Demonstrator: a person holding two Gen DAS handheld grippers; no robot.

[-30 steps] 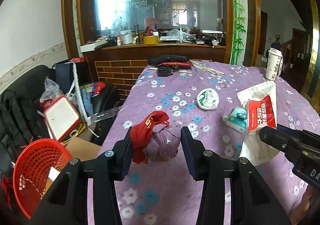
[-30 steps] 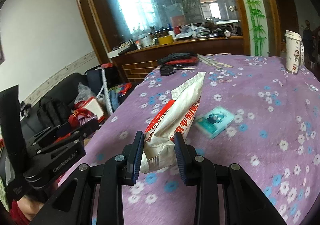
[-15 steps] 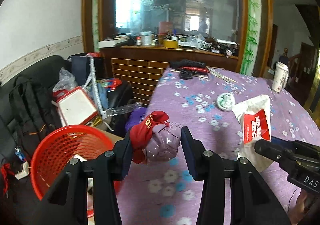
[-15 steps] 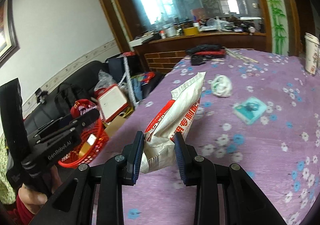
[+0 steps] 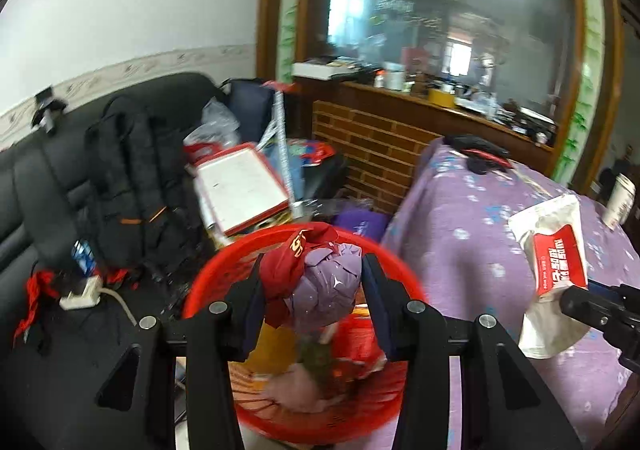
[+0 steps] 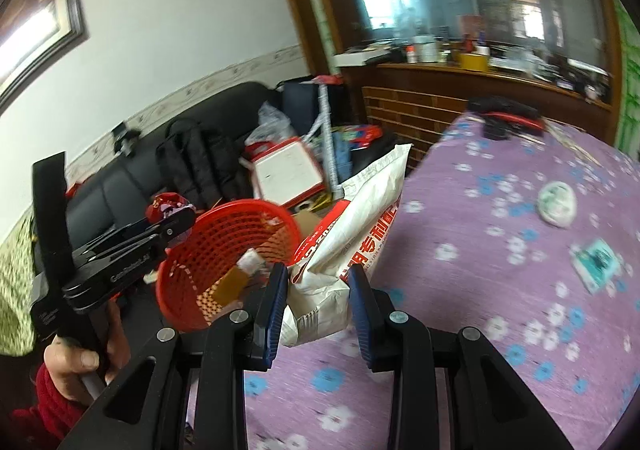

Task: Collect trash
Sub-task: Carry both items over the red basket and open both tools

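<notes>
My left gripper [image 5: 314, 300] is shut on a crumpled red and purple wrapper ball [image 5: 320, 286] and holds it over the red mesh basket [image 5: 208, 290], which holds other trash. My right gripper [image 6: 318, 300] is shut on a white and red bag [image 6: 352, 234] above the table's left edge, next to the basket [image 6: 244, 217]. The left gripper [image 6: 160, 226] also shows in the right wrist view, and the bag [image 5: 556, 250] shows in the left wrist view. A crumpled green-white ball [image 6: 557, 201] and a teal packet [image 6: 598, 260] lie on the purple cloth.
The table with the purple flowered cloth [image 6: 500, 330] fills the right. A black sofa [image 5: 36, 185] with a backpack [image 5: 132, 185], a red-framed board [image 5: 240, 185] and bags crowd the left. A paper cup [image 5: 619, 199] stands at the far right of the table.
Both grippers have swung left from over the table toward the basket. The left gripper now holds the wrapper ball above the basket. Both grips are unchanged.
</notes>
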